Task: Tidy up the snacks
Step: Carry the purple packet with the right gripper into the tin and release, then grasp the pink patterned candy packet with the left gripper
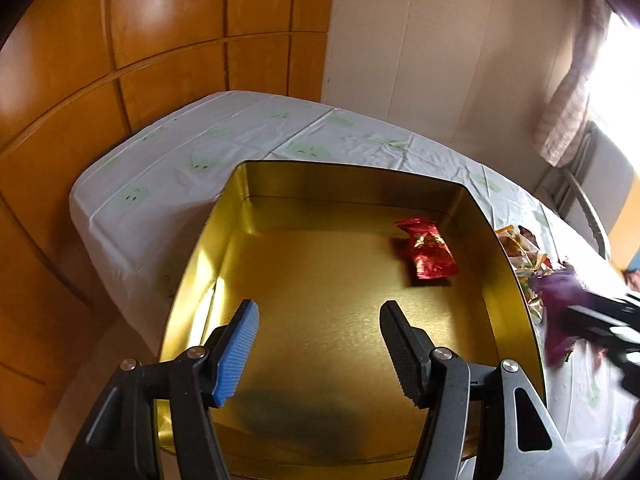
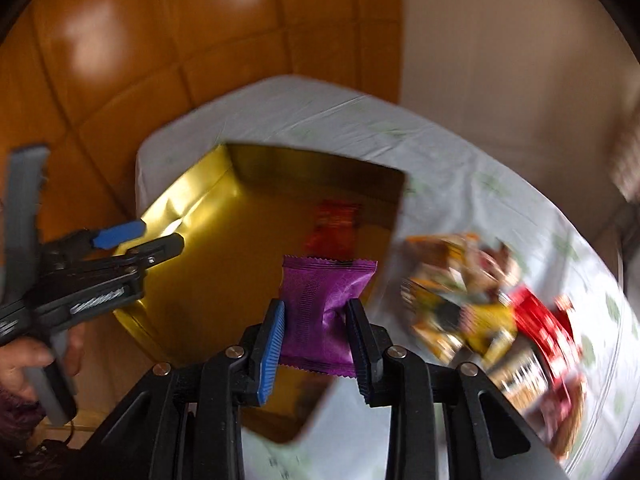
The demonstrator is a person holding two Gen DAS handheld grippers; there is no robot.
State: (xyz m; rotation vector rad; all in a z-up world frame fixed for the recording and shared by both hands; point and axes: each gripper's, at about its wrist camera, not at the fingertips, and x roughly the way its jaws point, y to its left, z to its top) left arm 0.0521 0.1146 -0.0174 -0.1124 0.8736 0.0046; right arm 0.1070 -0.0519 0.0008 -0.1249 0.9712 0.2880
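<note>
Right wrist view: right claw (image 2: 316,316) pinches a purple packet (image 2: 326,312) above the gold tin (image 2: 200,216); next, release inside. Left claw (image 1: 320,344) half-open, empty.

Left claw (image 1: 320,344) tilted downward, fingers apart, empty. Right claw (image 2: 316,344) tilted downward, clamped on purple packet (image 2: 324,312).

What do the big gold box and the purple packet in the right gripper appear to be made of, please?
The gold box looks like thin tin-plated metal with a brushed, glossy finish: it mirrors light and has sharp folded walls. The purple packet looks like metallised plastic film, shiny and creased, with a zigzag-cut sealed edge; the right gripper pinches it inward.
</note>
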